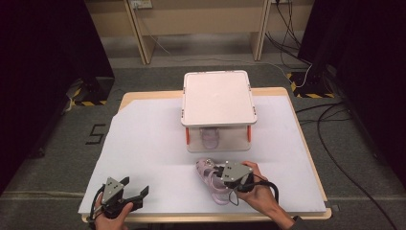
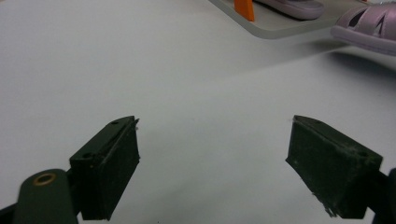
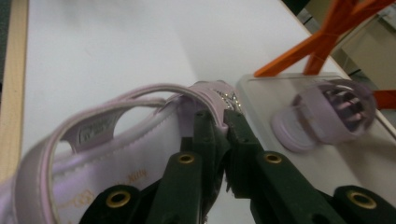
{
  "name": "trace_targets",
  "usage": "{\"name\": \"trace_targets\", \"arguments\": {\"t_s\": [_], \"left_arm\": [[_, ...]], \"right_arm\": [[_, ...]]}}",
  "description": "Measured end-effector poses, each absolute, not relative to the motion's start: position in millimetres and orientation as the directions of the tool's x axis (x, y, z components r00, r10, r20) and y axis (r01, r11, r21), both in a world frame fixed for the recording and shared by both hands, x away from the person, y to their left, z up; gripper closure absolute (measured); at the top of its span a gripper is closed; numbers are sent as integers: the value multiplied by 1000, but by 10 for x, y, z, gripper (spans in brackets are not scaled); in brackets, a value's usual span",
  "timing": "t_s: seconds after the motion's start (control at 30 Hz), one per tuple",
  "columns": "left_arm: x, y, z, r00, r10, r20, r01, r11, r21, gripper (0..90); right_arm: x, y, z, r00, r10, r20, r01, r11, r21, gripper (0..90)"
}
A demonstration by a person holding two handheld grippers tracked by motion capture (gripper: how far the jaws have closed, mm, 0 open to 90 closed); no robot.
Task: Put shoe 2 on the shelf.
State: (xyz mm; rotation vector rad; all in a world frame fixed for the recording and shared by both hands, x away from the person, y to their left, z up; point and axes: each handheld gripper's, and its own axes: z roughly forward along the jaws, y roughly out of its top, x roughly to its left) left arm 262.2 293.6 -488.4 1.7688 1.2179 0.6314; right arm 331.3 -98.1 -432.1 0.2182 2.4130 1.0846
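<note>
Nearest, the left gripper (image 1: 135,195) rests on the counter (image 1: 143,143), jaws wide apart and holding nothing. The right gripper (image 3: 218,122) has its jaws pinched on the lilac sandal (image 3: 116,140), just before the clear box (image 1: 219,98) holding its mate (image 3: 327,114). Lift level, keeping the strap gripped firmly.

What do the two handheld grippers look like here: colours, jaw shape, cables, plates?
Both are black two-jaw tools. The left gripper and right gripper each carry a grey three-cornered plate on top, and a black cable loops from each. Up close the fingers are blocky, dark, scuffed pads, with brass-coloured rivets at the linkage joints.
</note>
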Motion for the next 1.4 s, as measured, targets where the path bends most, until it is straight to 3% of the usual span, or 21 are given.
{"name": "trace_targets", "arguments": {"t_s": [0.77,1.13,1.4], "left_arm": [[2630,2923,-4891,392,918,-63,476,-144,868,159],[2631,2922,-4894,392,918,-63,478,-145,866,159],[2628,2920,-4898,393,917,-65,480,-145,865,159]], "right_arm": [[3777,-1435,-4328,-735,557,-387,85,642,762,847],[4159,-1341,-4452,-663,604,-443,110,663,740,845],[4331,-1188,-4506,-656,586,-475,100,692,715,804]]}}
